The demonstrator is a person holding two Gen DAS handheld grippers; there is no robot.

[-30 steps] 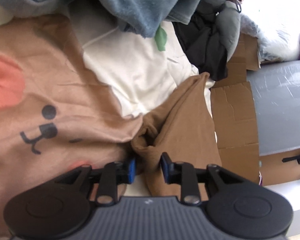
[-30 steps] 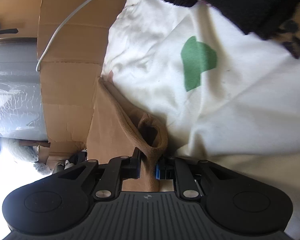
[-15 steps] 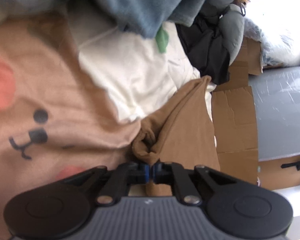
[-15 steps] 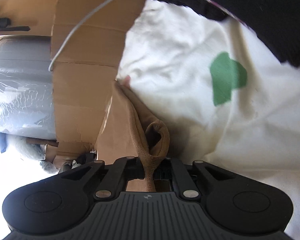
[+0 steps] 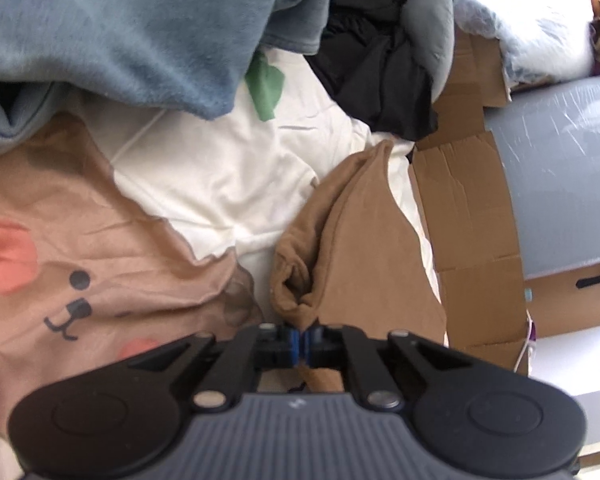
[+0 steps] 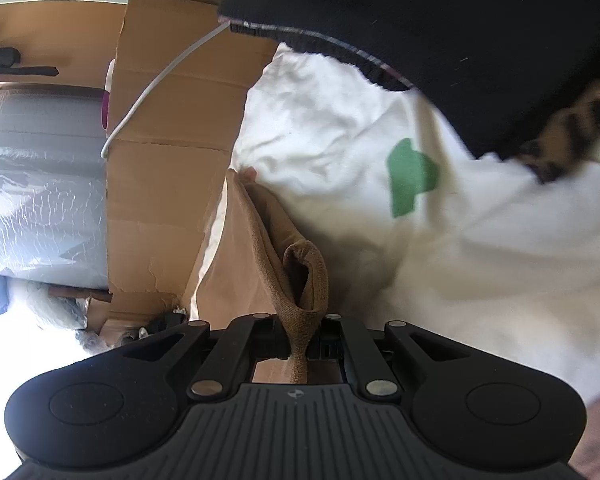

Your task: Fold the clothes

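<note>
A brown garment (image 5: pixel 360 240) lies stretched over a white cloth with a green patch (image 5: pixel 220 168). My left gripper (image 5: pixel 302 346) is shut on one bunched end of the brown garment, whose fabric folds up just above the blue pads. In the right wrist view the same brown garment (image 6: pixel 268 248) rises as a narrow ridge, and my right gripper (image 6: pixel 300 340) is shut on its other end, with a loop of fabric standing above the jaws. The white cloth (image 6: pixel 380 200) spreads to the right of it.
A tan shirt with a printed face (image 5: pixel 80 280) lies at left. A blue-grey fleece (image 5: pixel 140 32) and black clothes (image 5: pixel 376 72) are piled behind. Flattened cardboard (image 5: pixel 460 208) and a grey surface (image 5: pixel 560 168) sit to the right. A black garment (image 6: pixel 440 20) overhangs the right view.
Both grippers closed on the ends of the brown garment, then rose; the garment's ends now lift off the white cloth.
</note>
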